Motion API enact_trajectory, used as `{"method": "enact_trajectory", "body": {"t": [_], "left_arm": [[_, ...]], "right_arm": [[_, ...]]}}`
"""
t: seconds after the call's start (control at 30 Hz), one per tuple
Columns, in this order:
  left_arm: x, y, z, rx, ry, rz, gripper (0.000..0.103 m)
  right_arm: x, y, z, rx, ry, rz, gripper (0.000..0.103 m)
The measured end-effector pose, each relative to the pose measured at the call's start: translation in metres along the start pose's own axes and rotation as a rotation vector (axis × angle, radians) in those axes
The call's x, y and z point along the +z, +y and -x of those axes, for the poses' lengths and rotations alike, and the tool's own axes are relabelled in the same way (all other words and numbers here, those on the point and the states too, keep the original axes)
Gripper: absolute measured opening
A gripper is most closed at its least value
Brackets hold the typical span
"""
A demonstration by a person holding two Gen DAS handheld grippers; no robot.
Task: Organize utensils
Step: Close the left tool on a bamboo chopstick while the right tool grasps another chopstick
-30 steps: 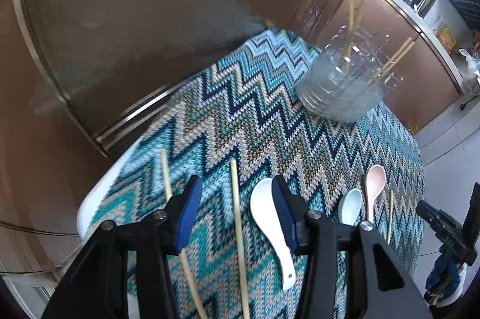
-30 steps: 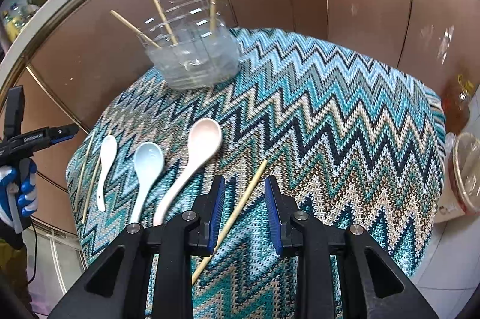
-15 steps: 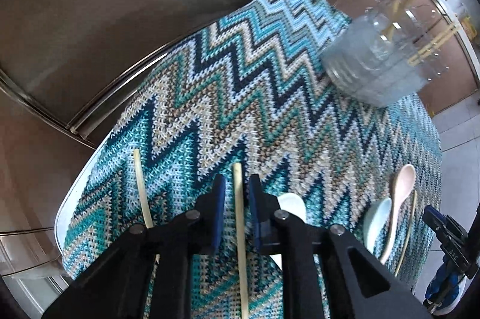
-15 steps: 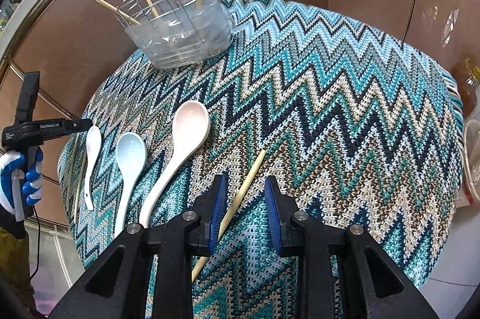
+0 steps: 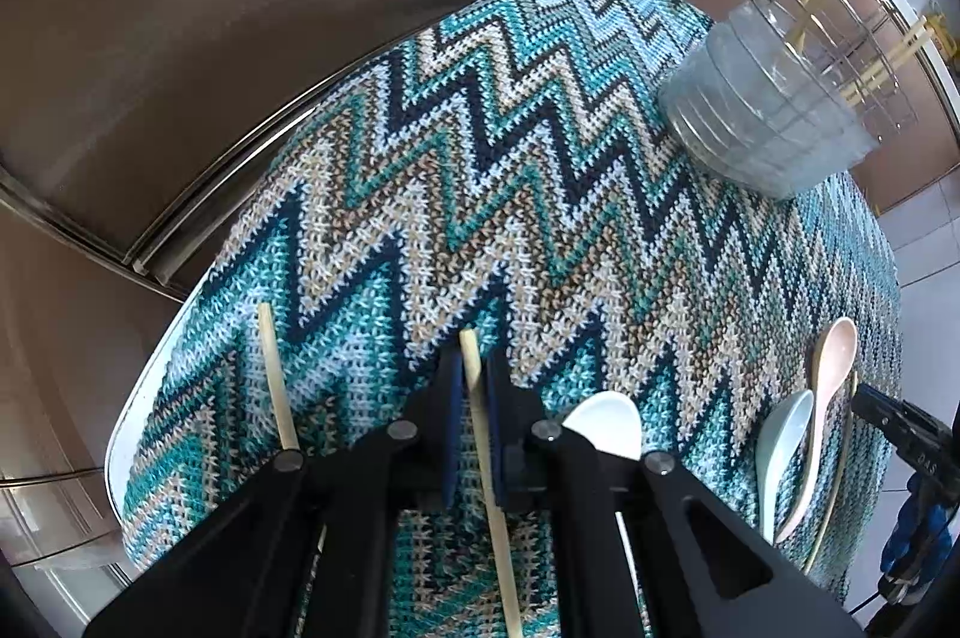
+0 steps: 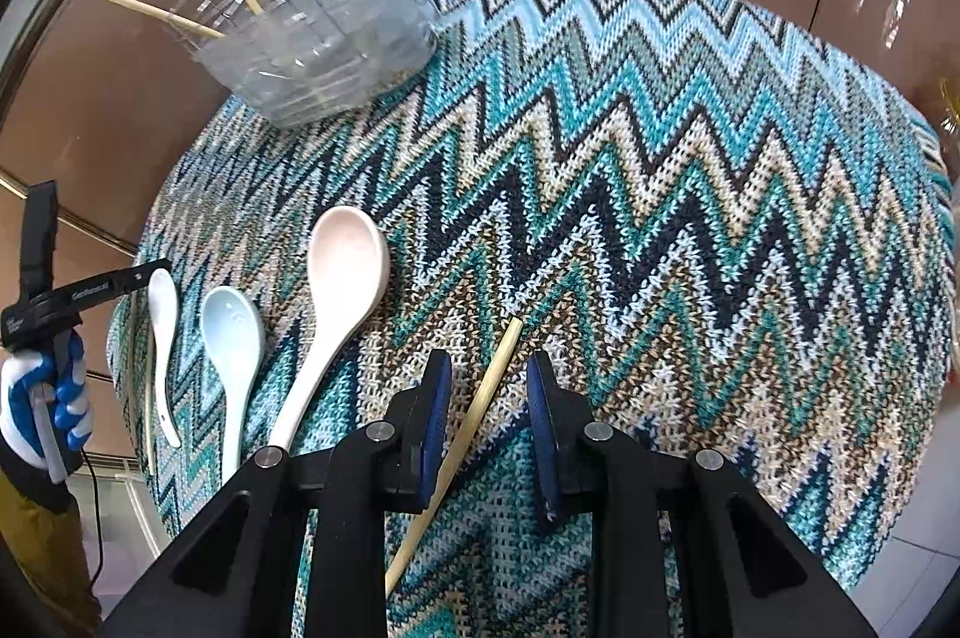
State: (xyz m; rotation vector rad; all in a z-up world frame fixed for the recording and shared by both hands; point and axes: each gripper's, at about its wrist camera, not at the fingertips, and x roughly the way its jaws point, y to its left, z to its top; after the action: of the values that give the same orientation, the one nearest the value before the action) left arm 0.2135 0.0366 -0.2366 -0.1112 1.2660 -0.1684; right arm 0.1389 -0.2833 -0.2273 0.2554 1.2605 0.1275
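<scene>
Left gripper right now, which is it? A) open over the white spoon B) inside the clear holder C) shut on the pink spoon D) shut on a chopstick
D: in the left wrist view the left gripper has its blue pads pressed against both sides of a chopstick, with the white spoon lying just to the right of it, outside the jaws.
</scene>
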Motion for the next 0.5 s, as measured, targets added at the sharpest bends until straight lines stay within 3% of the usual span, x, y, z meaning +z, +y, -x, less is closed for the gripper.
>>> {"method": "enact_trajectory", "body": {"t": [0.2,0.5], "left_arm": [[-0.002,0.001,0.002,-0.005,-0.018,0.004,0.005],[-0.014,0.006,0.046,-0.038,-0.162,0.007,0.005]], "right_arm": [[0.006,0.006,-0.012,-0.037,0.010,-0.005,0.011],[-0.004,0.006,0.014,-0.003,-0.075,-0.015,0.009]]}}
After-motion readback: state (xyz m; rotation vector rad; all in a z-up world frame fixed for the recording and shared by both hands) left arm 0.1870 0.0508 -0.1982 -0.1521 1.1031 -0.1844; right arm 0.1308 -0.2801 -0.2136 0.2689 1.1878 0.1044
